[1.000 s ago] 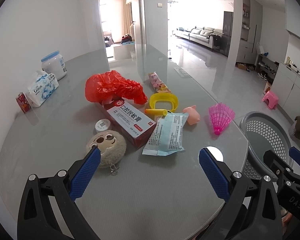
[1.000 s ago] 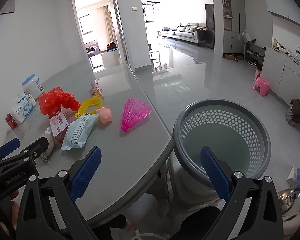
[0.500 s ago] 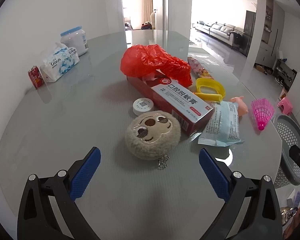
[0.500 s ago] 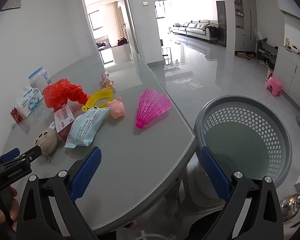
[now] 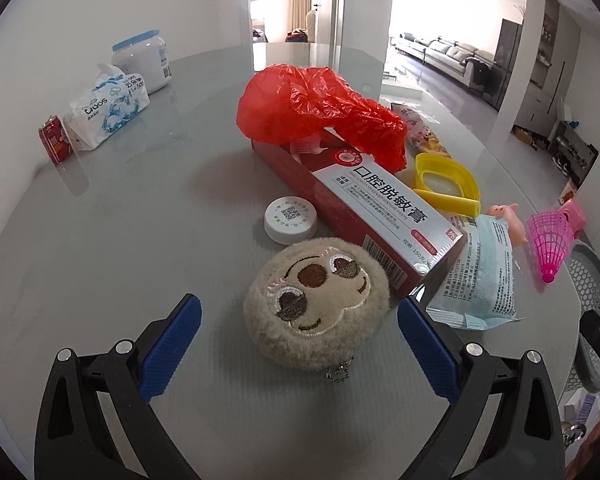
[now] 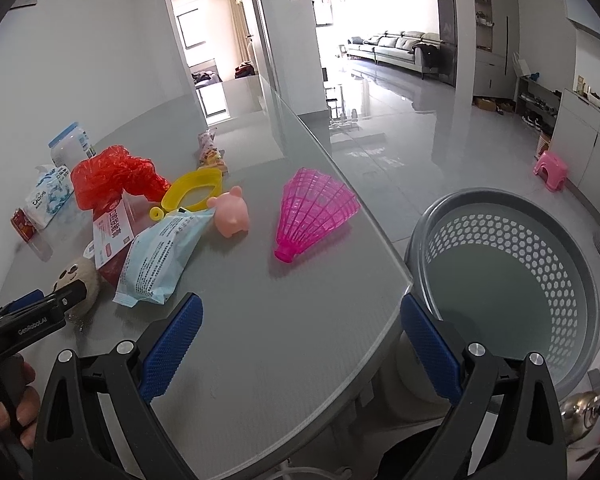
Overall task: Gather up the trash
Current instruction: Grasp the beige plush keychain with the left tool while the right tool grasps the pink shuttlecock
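Closer than a second before, the left gripper (image 5: 299, 332) hung wide open and empty around the round beige plush toy (image 5: 317, 299), which touched a red box (image 5: 364, 196). Right gripper (image 6: 298, 342), open and empty, straddled the grey table (image 6: 260, 320) edge beside the perforated grey basket (image 6: 512, 280) on glossy floor.

far left by the wall: white jar with blue lid (image 5: 142, 60), tissue pack (image 5: 108, 110), small red can (image 5: 54, 140). beyond the table, grey sofa (image 6: 400, 46), pink stool (image 6: 550, 170).
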The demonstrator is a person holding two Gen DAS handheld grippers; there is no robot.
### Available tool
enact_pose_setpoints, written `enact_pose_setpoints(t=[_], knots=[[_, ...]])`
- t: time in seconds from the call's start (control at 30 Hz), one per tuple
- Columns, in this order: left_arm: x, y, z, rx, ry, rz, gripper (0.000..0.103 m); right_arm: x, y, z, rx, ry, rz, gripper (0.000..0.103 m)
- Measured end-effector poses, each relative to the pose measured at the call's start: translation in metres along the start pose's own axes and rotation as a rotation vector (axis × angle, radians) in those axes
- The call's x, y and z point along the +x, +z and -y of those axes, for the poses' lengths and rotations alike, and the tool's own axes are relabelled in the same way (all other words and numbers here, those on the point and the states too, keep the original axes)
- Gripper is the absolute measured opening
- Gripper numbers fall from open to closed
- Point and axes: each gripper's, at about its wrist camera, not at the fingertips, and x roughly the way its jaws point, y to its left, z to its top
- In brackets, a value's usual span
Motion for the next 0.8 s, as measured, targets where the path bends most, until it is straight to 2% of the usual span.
enact_pose_setpoints(t=[0.17,0.23,0.37,0.4,0.43,0.6,0.8], knots=[[0.007,0.001,0.001,0.007,-0.011,-0.006,0.094,0.009,0.005,-0.001,0.017,-0.003,-0.007,0.095],[0.01,0.0,-0.001,0.007,-0.017,-0.018,0.081,0.011,0.007,-0.001,0.029,0.003,-0.007,0.095],[0.015,0.0,-0.003,0.002,-0.043,-0.032,0.073,0.015,0.009,-0.002,0.027,-0.009,-0.012,0.095],[0.015,0.0,-0.002,0.005,-0.05,-0.035,0.068,0.015,0.009,-0.002,0.027,-0.013,-0.011,0.095],[0.016,-0.001,-0.001,0.01,-0.053,-0.036,0.066,0.016,0.01,-0.003,0.029,-0.015,-0.009,0.095],[0.01,-0.004,0.001,0.04,-0.069,-0.022,0.063,0.02,0.012,0.003,0.062,-0.025,-0.012,0.095],[-0.001,-0.005,0.0,0.047,-0.054,0.017,0.063,0.036,0.025,0.009,0.088,-0.06,-0.039,0.094]])
